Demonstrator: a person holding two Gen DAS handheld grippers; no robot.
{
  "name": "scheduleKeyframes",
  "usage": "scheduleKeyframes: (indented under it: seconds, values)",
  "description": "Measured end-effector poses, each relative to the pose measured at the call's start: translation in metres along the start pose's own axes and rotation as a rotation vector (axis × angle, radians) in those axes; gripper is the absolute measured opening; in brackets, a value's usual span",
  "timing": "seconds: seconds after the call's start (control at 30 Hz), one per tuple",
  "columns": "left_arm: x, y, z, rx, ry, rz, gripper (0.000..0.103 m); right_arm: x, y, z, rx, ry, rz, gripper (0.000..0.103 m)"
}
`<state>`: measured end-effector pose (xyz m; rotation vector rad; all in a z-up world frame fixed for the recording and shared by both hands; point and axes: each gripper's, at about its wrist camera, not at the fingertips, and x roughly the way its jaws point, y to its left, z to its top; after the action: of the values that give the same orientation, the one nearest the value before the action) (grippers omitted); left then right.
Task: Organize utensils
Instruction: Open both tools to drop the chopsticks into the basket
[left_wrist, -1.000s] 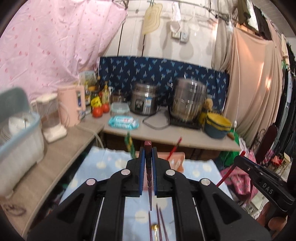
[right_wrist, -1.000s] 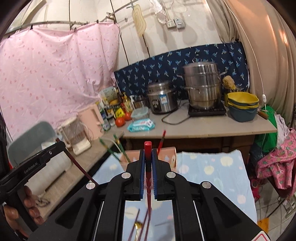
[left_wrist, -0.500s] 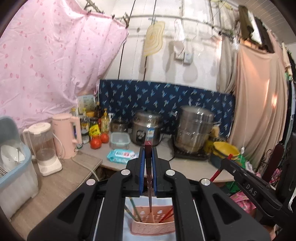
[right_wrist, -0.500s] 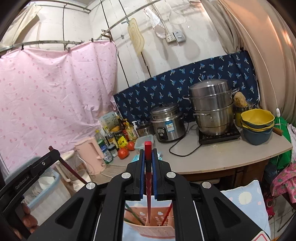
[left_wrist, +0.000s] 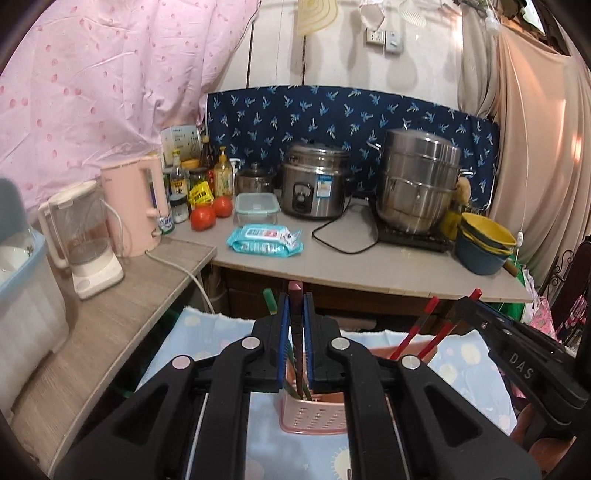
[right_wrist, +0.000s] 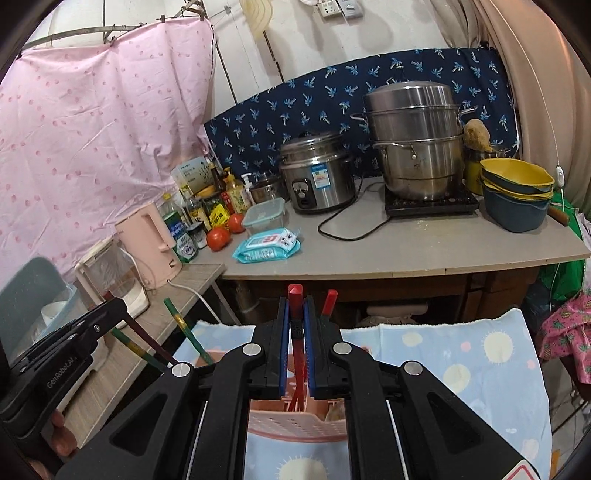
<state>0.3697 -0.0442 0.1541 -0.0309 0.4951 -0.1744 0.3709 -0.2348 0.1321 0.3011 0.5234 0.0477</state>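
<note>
A pink perforated utensil holder (left_wrist: 314, 413) stands on the blue patterned cloth; it also shows in the right wrist view (right_wrist: 295, 417). My left gripper (left_wrist: 295, 306) is shut on a dark red chopstick (left_wrist: 295, 325) whose lower end reaches into the holder. My right gripper (right_wrist: 295, 310) is shut on a red chopstick (right_wrist: 295, 295) that also reaches into the holder. Green chopsticks (right_wrist: 184, 328) and another red chopstick (right_wrist: 328, 301) stand in the holder. The right gripper's body (left_wrist: 517, 358) shows at the right of the left wrist view.
A counter (right_wrist: 406, 251) behind holds a rice cooker (right_wrist: 317, 181), a steel steamer pot (right_wrist: 417, 147), stacked bowls (right_wrist: 517, 192), tomatoes, bottles and a wipes pack (right_wrist: 266, 249). A wooden side shelf (left_wrist: 110, 314) on the left carries a pink kettle, a blender and a blue bin.
Both grippers rose and tilted up from the cloth, then came down over the pink holder. The chopsticks they hold now hang into the holder.
</note>
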Motion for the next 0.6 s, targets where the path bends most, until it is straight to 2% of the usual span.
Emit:
scheduleKeyframes:
  seconds: [0.03, 0.1, 0.13, 0.17, 0.2, 0.27, 0.37, 0.6]
  values:
    - [0.001, 0.0, -0.002, 0.002, 0.005, -0.001, 0.008, -0.002, -0.001, -0.002, 0.001, -0.007, -0.007, 0.012]
    - [0.0, -0.001, -0.003, 0.01, 0.003, 0.017, 0.011, -0.007, -0.001, -0.003, 0.001, -0.013, -0.025, 0.029]
    - [-0.002, -0.002, -0.005, 0.018, 0.001, 0.032, 0.014, -0.012, -0.002, -0.005, 0.008, -0.024, -0.028, 0.043]
    - [-0.004, -0.002, -0.007, 0.021, 0.001, 0.04, 0.027, -0.017, -0.002, -0.007, 0.013, -0.033, -0.027, 0.049]
    - [-0.007, -0.003, -0.008, 0.02, 0.001, 0.049, 0.04, -0.021, -0.003, -0.008, 0.013, -0.036, -0.029, 0.05]
    - [-0.016, -0.004, -0.012, 0.024, -0.007, 0.074, 0.048, -0.031, -0.002, -0.013, -0.002, -0.029, -0.037, 0.05]
    - [-0.027, -0.006, -0.021, 0.041, 0.009, 0.086, 0.055, -0.047, 0.0, -0.027, -0.017, -0.024, -0.046, 0.058]
    - [-0.063, -0.008, -0.055, 0.041, 0.074, 0.096, 0.064, -0.091, 0.003, -0.072, -0.048, 0.017, -0.048, 0.058]
